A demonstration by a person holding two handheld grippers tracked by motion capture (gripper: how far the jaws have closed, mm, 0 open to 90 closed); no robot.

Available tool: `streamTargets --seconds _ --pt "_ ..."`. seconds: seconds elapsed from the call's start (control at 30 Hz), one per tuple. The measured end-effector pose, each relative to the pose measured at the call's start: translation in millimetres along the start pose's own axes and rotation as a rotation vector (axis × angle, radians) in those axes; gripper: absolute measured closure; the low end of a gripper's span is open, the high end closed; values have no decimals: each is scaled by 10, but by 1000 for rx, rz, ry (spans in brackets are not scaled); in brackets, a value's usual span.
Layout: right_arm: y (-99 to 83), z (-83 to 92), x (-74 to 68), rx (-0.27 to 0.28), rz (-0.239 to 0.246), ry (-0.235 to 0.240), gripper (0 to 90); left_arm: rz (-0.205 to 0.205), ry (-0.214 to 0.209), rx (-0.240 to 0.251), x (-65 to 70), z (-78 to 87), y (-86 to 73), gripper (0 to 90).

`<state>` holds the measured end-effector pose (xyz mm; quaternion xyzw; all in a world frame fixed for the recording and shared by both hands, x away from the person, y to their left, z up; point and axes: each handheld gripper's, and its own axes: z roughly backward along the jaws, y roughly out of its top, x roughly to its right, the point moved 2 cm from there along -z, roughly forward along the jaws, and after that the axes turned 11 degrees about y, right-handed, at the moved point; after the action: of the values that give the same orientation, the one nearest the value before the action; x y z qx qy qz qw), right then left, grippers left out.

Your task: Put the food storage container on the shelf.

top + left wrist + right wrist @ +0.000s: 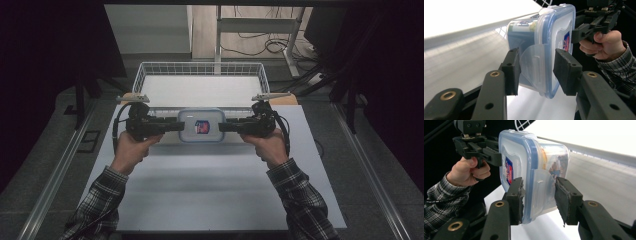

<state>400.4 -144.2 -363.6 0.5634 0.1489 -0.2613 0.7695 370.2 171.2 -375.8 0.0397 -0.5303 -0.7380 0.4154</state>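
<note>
Left to right, with the container [202,126] as landmark. Left gripper [176,125]: level, pointing inward at the container's left short end; in the left gripper view its jaws straddle that end, one pad [512,71] against the body side, the other [564,71] against the lid face, clamped across the folded-out clip flap. Container: a clear lidded box with a blue seal and a small label on the lid, held between the two grippers just in front of the near rim of the wire basket [145,70] and, as it appears, lifted off the white table [200,190]; its long axis runs straight from one gripper to the other. Right gripper [226,126]: mirrors the left, jaws clamped on the container's right short end. Both hands sit equally near, so any carry toward the basket likely depends on the two moving together along that shared axis
</note>
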Motion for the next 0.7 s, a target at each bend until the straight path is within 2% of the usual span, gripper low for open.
streamTargets --seconds 0.37,0.7 --pt "285 50 3 13 8 -1 583 -10 4 10 -32 35 292 571" --pt "549 53 131 30 3 -20 580 7 5 22 -185 -42 537 569"
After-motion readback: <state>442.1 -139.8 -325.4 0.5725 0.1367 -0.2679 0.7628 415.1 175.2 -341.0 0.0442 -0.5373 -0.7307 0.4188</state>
